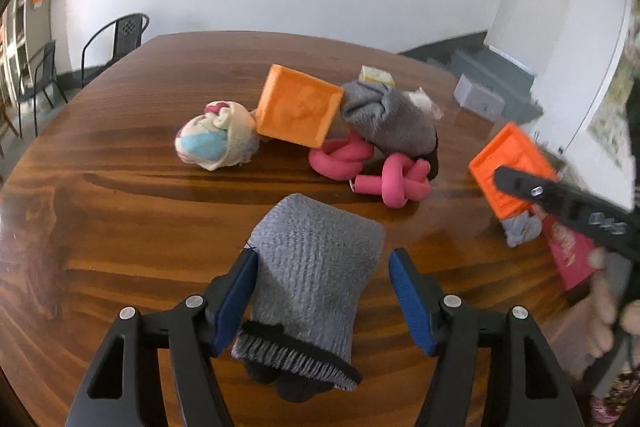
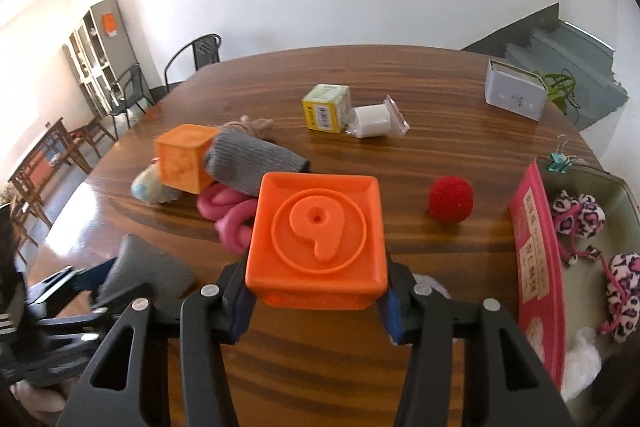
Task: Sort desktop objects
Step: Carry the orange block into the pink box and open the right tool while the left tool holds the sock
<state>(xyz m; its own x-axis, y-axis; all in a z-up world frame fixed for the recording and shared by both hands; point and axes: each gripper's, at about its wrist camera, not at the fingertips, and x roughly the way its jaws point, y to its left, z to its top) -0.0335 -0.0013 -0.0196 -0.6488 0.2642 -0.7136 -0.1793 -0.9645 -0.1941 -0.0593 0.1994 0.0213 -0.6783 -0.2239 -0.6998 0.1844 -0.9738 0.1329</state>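
Right claw [image 2: 316, 301] is clamped on an orange block [image 2: 318, 235] embossed with a 9, held clear above the tabletop [image 2: 440, 131]. Left claw [image 1: 322, 291] is spread wide around a rolled grey sock [image 1: 316, 267] lying on the tabletop; the left pad is just at the sock, the right pad stands apart from it, so no grip is seen. A second orange block [image 1: 298, 107] is propped against another grey sock [image 1: 388, 115], with pink knotted foam tubes [image 1: 372, 167] beneath. A red ball [image 2: 451, 200] is sat near a pink-walled box [image 2: 538, 251] holding leopard-print items.
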